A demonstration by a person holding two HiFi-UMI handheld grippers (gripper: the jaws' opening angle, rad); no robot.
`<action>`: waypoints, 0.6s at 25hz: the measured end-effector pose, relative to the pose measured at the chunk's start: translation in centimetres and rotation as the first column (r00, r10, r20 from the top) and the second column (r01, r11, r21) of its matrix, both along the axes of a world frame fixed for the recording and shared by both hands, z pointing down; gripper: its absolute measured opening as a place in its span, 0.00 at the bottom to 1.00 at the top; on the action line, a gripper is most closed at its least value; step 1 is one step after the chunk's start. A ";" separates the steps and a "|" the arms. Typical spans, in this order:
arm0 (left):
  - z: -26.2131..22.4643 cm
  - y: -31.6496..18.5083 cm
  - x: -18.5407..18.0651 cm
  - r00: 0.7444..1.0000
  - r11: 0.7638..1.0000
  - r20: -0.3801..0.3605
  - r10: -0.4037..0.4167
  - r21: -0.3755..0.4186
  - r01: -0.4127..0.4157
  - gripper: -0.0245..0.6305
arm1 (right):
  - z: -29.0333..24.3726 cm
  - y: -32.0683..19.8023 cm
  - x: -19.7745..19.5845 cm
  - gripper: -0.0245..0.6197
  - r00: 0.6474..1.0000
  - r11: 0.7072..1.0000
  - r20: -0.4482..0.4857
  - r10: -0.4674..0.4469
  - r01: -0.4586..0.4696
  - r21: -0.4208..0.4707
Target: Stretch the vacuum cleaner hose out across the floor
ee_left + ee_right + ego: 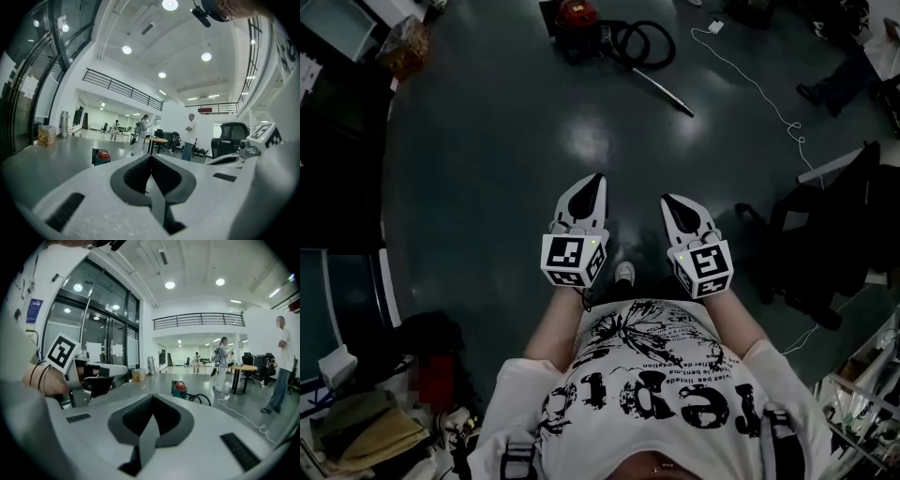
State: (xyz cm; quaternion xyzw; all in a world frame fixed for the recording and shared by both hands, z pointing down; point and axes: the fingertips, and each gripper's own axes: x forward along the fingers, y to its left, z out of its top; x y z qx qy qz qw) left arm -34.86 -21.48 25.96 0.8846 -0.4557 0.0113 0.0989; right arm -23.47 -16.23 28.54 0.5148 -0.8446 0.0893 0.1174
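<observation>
No text can be read with certainty. The shirt (656,394), well below the vacuum (574,21) in the head view, carries large black letters and smaller lines, upside down and too broken to read. The left cube (572,260) and right cube (705,269), between vacuum and shirt, show only square black-and-white code patterns. A blue notice (33,310) high left of the vacuum and a red sign (205,110) up right of it are too small to read.

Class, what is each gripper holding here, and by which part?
Nothing is held: left gripper and right gripper have jaws shut and empty; the vacuum cleaner hose lies untouched ahead.
</observation>
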 end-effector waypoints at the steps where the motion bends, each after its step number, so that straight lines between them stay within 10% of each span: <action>1: 0.4 -1.1 -0.4 1.000 1.000 -0.003 -0.002 -0.013 0.002 0.04 | -0.1 -1.4 -0.4 0.04 1.000 1.000 0.027 0.011 -0.010 -0.013; 15: 4.6 -24.0 4.3 0.999 0.998 0.047 0.008 -0.057 -0.006 0.04 | 3.8 -26.0 4.5 0.04 0.998 0.999 0.054 0.023 -0.021 -0.049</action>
